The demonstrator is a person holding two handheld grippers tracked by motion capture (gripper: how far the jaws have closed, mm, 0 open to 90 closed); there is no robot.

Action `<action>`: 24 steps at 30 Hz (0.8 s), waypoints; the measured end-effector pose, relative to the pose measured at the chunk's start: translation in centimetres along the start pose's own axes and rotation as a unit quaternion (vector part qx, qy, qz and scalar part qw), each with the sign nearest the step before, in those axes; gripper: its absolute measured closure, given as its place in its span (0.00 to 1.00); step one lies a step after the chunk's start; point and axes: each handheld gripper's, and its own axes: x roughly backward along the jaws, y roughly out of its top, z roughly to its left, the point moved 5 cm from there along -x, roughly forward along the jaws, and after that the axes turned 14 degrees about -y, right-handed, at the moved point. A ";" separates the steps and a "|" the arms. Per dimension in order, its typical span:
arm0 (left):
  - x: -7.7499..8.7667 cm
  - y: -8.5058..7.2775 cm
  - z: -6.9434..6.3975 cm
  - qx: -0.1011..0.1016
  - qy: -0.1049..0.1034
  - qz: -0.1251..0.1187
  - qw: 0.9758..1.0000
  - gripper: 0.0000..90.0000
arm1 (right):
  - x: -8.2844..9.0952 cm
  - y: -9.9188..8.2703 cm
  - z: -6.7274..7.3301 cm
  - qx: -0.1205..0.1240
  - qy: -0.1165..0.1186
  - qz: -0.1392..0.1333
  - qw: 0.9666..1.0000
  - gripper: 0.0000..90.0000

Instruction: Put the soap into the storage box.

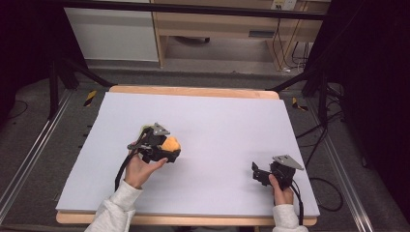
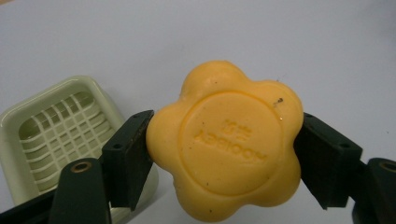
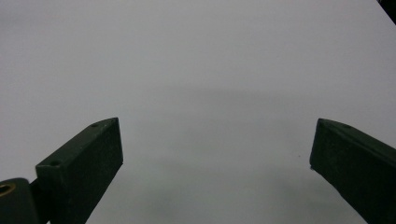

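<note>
A flower-shaped orange soap bar (image 2: 226, 144) with raised lettering sits between the two black pads of my left gripper (image 2: 224, 154), which is shut on its sides. In the high view that gripper (image 1: 167, 149) holds the soap (image 1: 171, 143) over the left middle of the table. A pale green soap dish (image 2: 56, 135) with a slotted grid lies on the sheet behind and to the left of the soap; its edge (image 1: 143, 129) peeks out beside the gripper. My right gripper (image 3: 217, 158) stands open over bare sheet, and it rests near the front right (image 1: 258, 175).
A light grey sheet (image 1: 217, 125) covers the wooden table (image 1: 193, 91). Black frame legs stand at both back corners, and cables (image 1: 319, 140) trail off the right side. A shelf unit stands beyond the table.
</note>
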 end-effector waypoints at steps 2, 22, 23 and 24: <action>0.2 0.0 0.3 0.005 0.002 -0.004 1.000 0.29 | 0.0 0.0 0.0 0.000 0.000 0.000 1.000 0.03; 1.0 -0.3 3.4 0.031 0.035 -0.005 0.999 0.29 | 0.0 0.0 0.0 0.000 0.000 0.001 1.000 0.03; 1.1 -0.4 3.7 0.036 0.039 -0.006 0.999 0.29 | 0.0 0.0 0.0 0.000 0.000 0.001 1.000 0.03; 1.1 -0.4 3.7 0.036 0.039 -0.006 0.999 0.29 | 0.0 0.0 0.0 0.000 0.000 0.001 1.000 0.03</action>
